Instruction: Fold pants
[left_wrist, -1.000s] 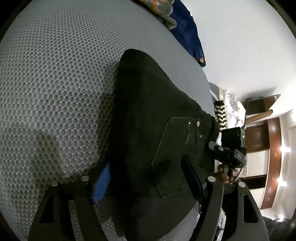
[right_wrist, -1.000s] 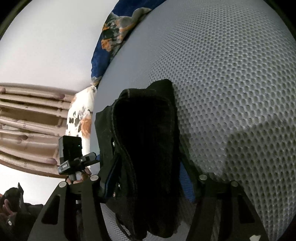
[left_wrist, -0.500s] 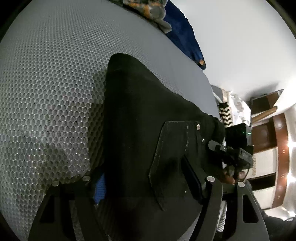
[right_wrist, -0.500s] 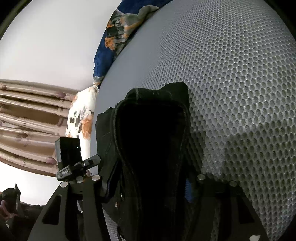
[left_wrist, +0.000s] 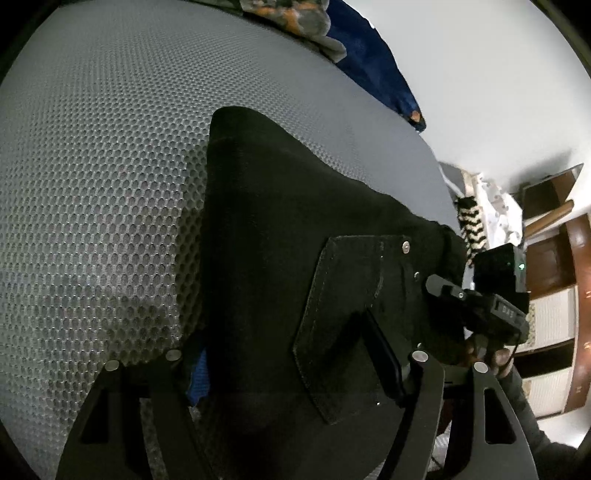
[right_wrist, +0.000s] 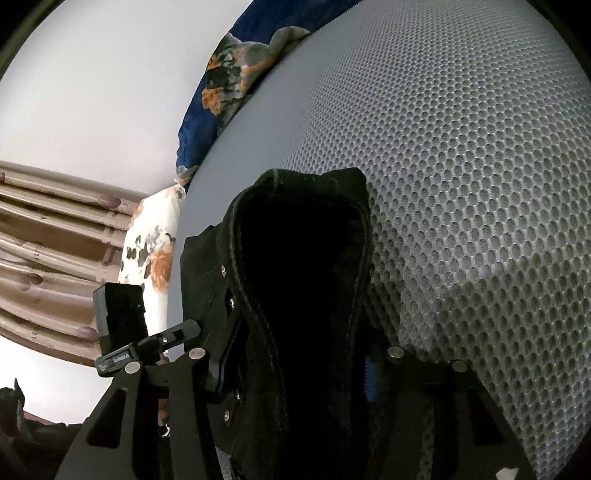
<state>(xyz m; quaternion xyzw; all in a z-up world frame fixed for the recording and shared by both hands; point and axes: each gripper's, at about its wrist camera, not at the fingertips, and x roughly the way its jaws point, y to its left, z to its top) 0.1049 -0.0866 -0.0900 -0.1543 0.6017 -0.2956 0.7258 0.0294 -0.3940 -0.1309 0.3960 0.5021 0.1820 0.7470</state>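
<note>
Black pants (left_wrist: 280, 229) lie folded over on a grey mesh mattress (left_wrist: 103, 147), back pocket (left_wrist: 354, 302) up. My left gripper (left_wrist: 291, 373) is shut on the pants' near edge; its blue pad (left_wrist: 197, 380) shows at the left. My right gripper (right_wrist: 295, 369) is shut on the bunched waistband of the pants (right_wrist: 303, 277), which stands up between its fingers. Each gripper shows in the other's view: the right one at the pants' right edge (left_wrist: 491, 306), the left one to the left (right_wrist: 122, 332).
A blue floral blanket (left_wrist: 369, 59) lies at the mattress's far edge, also in the right wrist view (right_wrist: 221, 96). A floral pillow (right_wrist: 147, 258) and a curtain (right_wrist: 44, 251) are beyond the left side. Wooden furniture (left_wrist: 554, 266) stands at the right.
Both grippers have moved forward over the mattress with the pants held; the far fold of the pants lies further from the cameras and the blanket looks closer.
</note>
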